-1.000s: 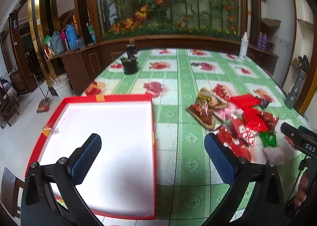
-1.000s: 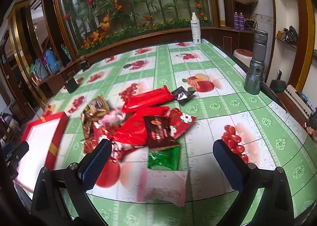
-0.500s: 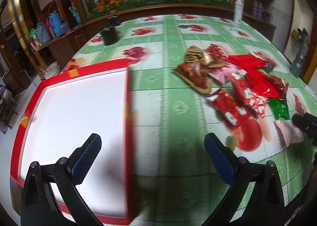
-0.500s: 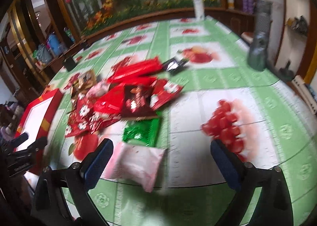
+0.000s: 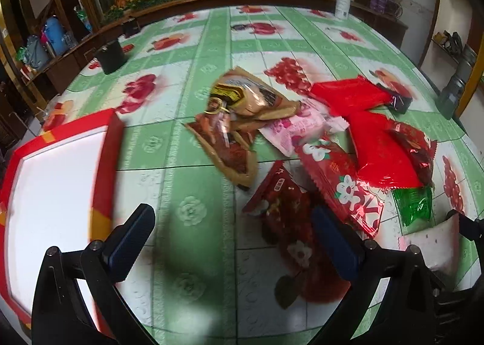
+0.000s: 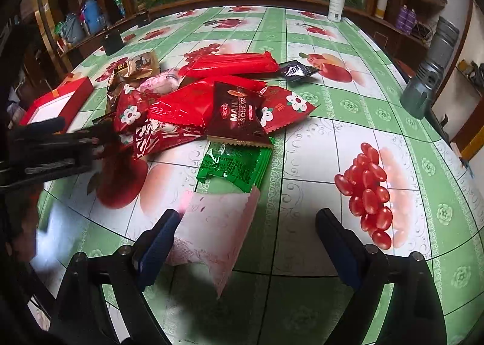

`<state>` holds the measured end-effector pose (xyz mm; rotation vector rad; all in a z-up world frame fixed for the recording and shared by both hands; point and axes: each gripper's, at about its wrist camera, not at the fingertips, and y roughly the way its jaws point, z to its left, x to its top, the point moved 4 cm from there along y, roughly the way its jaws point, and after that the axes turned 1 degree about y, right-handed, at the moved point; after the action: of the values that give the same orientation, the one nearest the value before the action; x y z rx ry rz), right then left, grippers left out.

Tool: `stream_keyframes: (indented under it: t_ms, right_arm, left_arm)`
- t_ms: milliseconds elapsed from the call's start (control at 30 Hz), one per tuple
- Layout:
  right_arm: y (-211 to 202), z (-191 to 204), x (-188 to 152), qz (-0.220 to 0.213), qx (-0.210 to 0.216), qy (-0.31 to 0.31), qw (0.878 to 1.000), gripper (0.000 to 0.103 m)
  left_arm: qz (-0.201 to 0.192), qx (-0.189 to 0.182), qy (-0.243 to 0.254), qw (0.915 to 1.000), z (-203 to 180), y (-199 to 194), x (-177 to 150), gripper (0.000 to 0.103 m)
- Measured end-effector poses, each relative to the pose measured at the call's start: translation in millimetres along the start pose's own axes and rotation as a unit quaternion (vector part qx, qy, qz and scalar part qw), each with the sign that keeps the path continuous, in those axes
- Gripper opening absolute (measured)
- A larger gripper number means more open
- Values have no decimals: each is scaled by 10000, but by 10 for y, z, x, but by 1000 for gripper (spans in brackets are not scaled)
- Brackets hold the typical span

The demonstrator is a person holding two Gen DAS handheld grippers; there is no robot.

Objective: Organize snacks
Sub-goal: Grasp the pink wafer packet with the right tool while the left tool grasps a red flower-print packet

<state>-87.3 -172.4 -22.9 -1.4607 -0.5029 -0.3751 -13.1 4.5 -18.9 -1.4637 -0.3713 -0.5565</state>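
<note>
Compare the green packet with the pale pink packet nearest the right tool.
The green packet is glossy and dark; the pale pink packet is matte with faint print. The green one is tucked under a dark red packet; the pink one lies uncovered, beside the right tool's left finger. Both lie flat on the tablecloth.

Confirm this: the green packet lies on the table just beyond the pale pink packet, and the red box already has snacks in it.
Wrong on the box: the left wrist view shows the red box with a bare white inside, no snacks. The green packet does lie just beyond the pale pink packet.
</note>
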Motion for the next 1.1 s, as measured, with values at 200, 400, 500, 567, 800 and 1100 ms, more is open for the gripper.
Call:
stream_keyframes:
  t_ms: [200, 400, 500, 567, 800, 1100]
  right_arm:
    - [-29, 16, 5, -112, 40, -83, 9999, 74]
    - [-33, 155, 57, -230, 156, -279, 9992, 32]
    - [-27, 175, 61, -293, 188, -264, 9990, 31]
    - [-25, 190, 58, -341, 212, -246, 9989, 31]
    - [1, 251, 87, -377, 386, -347, 9979, 31]
    - [66, 616, 167, -236, 476, -670, 9963, 26]
  left_arm:
    - [-60, -370, 66, 9993, 12, 34, -26, 90]
    - [-229, -661, 69, 9975, 63, 3, -14, 55]
    - [-301, -804, 46, 9963, 98, -6, 5, 38]
    - [-320, -901, 11, 9954, 127, -7, 11, 35]
    - [-417, -1019, 61, 9939, 138, -90, -46, 25]
    - [-334, -1262, -105, 9914, 315, -232, -229, 22]
